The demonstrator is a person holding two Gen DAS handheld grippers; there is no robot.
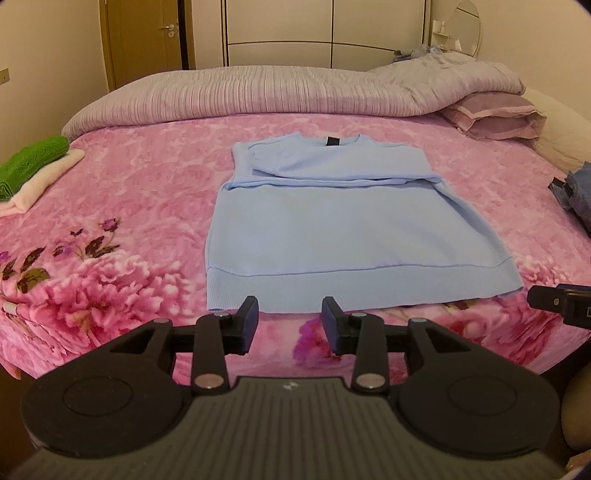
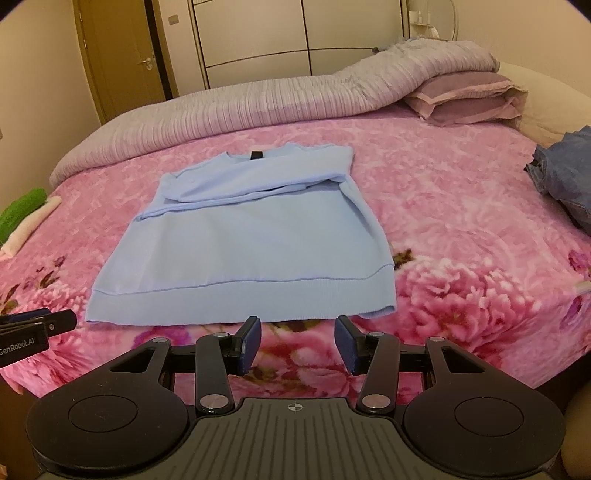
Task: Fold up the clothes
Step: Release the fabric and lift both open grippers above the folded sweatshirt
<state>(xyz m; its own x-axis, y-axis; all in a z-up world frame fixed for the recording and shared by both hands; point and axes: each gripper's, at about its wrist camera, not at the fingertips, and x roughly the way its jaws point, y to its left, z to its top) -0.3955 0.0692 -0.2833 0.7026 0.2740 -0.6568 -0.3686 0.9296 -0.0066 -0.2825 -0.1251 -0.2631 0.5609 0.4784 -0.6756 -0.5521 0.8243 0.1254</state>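
Blue sweater [image 1: 325,229] sleeves folded, green towel [image 1: 29,162] left, jeans [image 2: 565,177] right, both grippers [image 1: 290,321] [image 2: 297,341] released, empty

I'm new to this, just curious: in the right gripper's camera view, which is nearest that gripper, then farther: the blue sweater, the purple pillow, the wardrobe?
1. Blue sweater: directly ahead of the right gripper.
2. Purple pillow: far right.
3. Wardrobe: beyond the bed.

The sweater [image 1: 325,225] is plain light blue with a small black neck label, lying on a bedspread [image 1: 147,229] of pink with darker pink and purple flowers. Left of the sweater, a bright green cloth [image 1: 29,162] tops a pale cream one [image 1: 44,181]; right of it lie blue jeans [image 2: 565,177].
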